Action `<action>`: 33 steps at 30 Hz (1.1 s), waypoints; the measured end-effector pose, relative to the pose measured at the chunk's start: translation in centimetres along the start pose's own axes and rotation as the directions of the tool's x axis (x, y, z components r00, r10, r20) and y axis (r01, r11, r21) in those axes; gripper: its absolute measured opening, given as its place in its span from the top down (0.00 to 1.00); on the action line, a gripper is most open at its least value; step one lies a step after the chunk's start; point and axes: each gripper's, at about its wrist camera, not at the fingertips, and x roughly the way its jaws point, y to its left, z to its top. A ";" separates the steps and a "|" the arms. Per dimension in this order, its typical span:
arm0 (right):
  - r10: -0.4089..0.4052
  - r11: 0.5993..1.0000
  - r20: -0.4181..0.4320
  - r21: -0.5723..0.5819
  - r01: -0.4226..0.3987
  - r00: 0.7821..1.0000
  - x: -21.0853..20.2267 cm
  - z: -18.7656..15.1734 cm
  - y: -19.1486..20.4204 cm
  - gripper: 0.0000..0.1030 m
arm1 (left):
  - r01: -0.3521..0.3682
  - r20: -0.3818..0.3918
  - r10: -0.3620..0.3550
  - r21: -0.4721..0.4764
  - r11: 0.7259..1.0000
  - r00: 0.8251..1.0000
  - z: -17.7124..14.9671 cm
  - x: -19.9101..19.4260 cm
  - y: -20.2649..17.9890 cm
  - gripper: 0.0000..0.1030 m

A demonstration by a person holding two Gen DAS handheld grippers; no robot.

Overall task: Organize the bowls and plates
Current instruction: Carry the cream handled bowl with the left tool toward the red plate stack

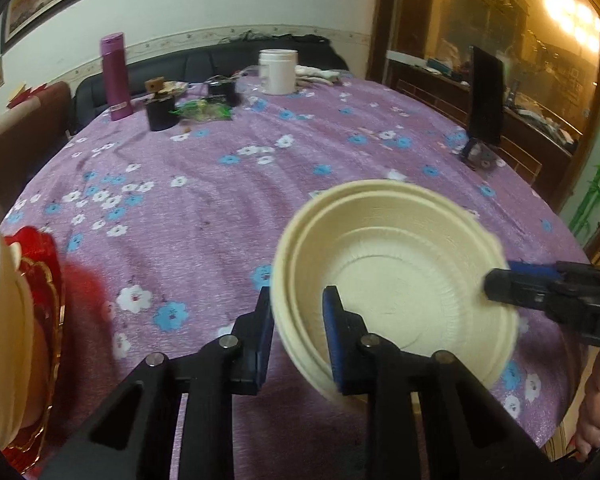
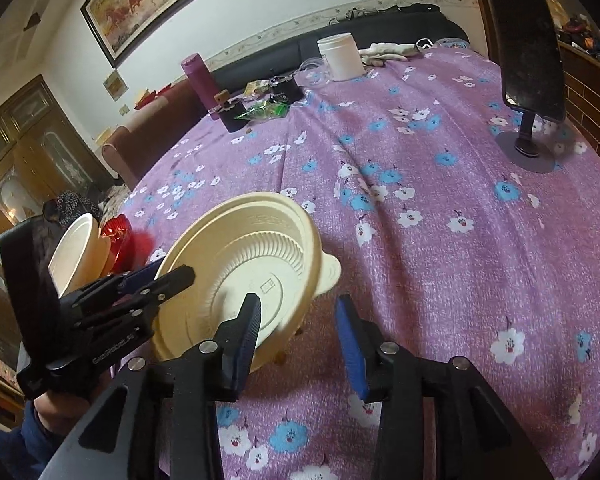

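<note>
My left gripper (image 1: 298, 336) is shut on the near rim of a cream stack of a bowl and plates (image 1: 396, 280) and holds it tilted above the purple flowered tablecloth (image 1: 204, 216). In the right wrist view the stack (image 2: 244, 268) stands tilted at centre left, with the left gripper (image 2: 160, 278) on its left rim. My right gripper (image 2: 298, 340) is open and empty; its left finger is just in front of the stack's lower rim. Its tip (image 1: 500, 286) shows by the stack's right edge. A second cream bowl (image 2: 76, 250) leans on red dishes (image 2: 120, 236) at the left.
At the far side stand a magenta flask (image 1: 116, 76), a white jar (image 1: 278, 70), black pots (image 1: 162, 112) and green wrappers (image 1: 204, 110). A phone on a stand (image 2: 530, 52) is at the right. The red dish and cream bowl (image 1: 4, 320) sit at the table's left edge.
</note>
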 end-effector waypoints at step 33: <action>0.100 0.994 -0.025 -0.034 -0.101 0.995 1.9 3.8 6.2 0.80 | -0.173 0.121 0.182 -0.086 0.981 0.976 0.8 -5.5 4.6 0.76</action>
